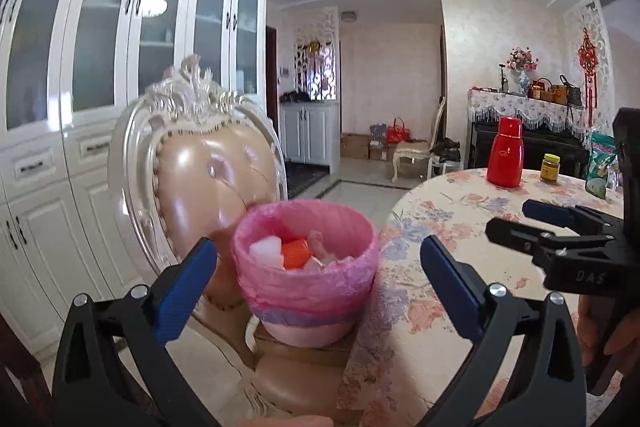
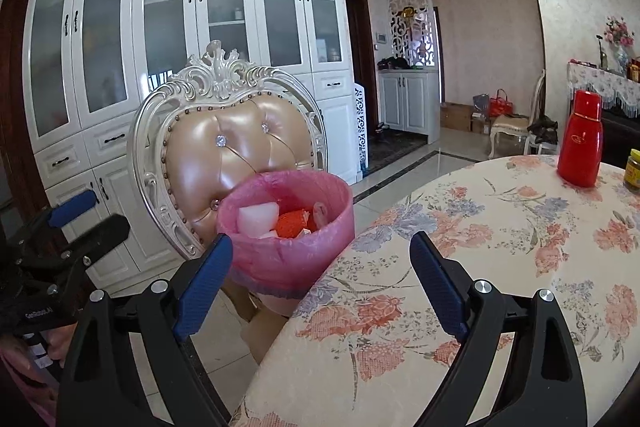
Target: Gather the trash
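While both tools hang in the air, this is what shows, from near to far:

Left gripper [image 1: 318, 285]: jaws spread wide, holding nothing — the bin appears between its blue pads.
Right gripper [image 2: 320, 283]: jaws also wide apart and empty, above the table edge.
Trash bin [image 1: 306, 269]: small, with a pink liner, upright on the chair seat just beside the table.
Trash [image 1: 295, 253]: white and orange pieces lie inside the bin.
Table [image 2: 500, 247]: round, under a floral cloth.
Chair [image 2: 228, 143]: ornate white frame, tufted beige back — behind the bin.
Red thermos [image 2: 581, 141]: upright on the far part of the table, near a yellow jar [image 1: 550, 167].
Cabinet [image 2: 180, 27]: white, glass doors, along the far wall.
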